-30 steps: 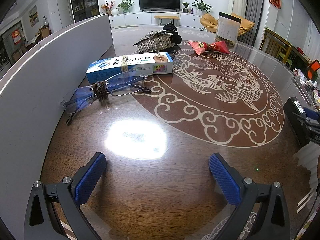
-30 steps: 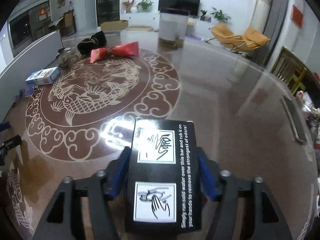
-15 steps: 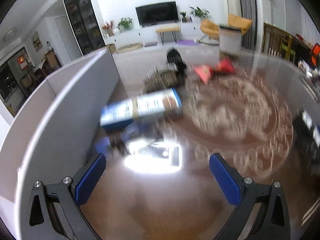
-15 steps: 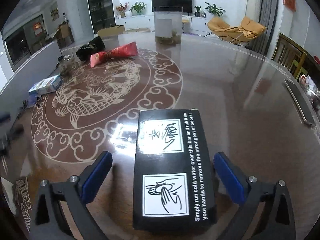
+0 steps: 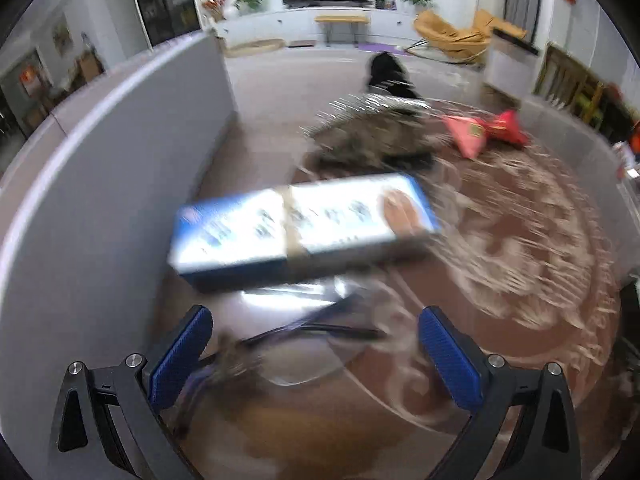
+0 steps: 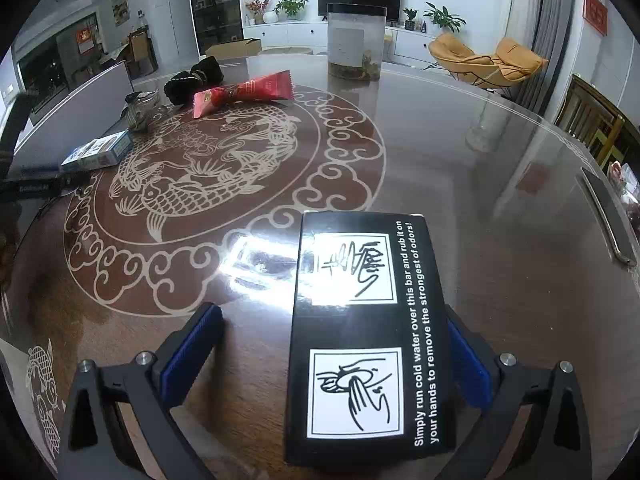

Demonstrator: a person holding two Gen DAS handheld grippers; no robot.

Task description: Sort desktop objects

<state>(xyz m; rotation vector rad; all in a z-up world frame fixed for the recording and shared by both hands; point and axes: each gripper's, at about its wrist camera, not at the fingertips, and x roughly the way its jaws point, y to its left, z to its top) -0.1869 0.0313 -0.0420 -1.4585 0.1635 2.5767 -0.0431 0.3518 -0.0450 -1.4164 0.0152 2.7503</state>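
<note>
A black box (image 6: pixel 368 332) with white hand-washing pictures lies flat on the brown table (image 6: pixel 480 184), between the fingers of my right gripper (image 6: pixel 331 314). That gripper is open: its left pad (image 6: pixel 196 340) stands well clear of the box, and the box partly hides the right one. In the blurred left wrist view my left gripper (image 5: pixel 314 320) is open and low over a pair of rimless glasses (image 5: pixel 296 340). A blue and white box (image 5: pixel 304 228) lies just beyond them.
A grey partition (image 5: pixel 100 160) runs along the table's left side. Farther back lie a metal comb-like piece (image 5: pixel 372 136), a red packet (image 6: pixel 244 92) and a black pouch (image 6: pixel 192 80). A clear container (image 6: pixel 356 44) stands at the far edge, and a phone (image 6: pixel 608 216) lies at the right.
My right gripper's jaws have spread away from the black box, which stays on the table. My left gripper has moved forward, so the glasses now sit between its fingers and the blue box is close.
</note>
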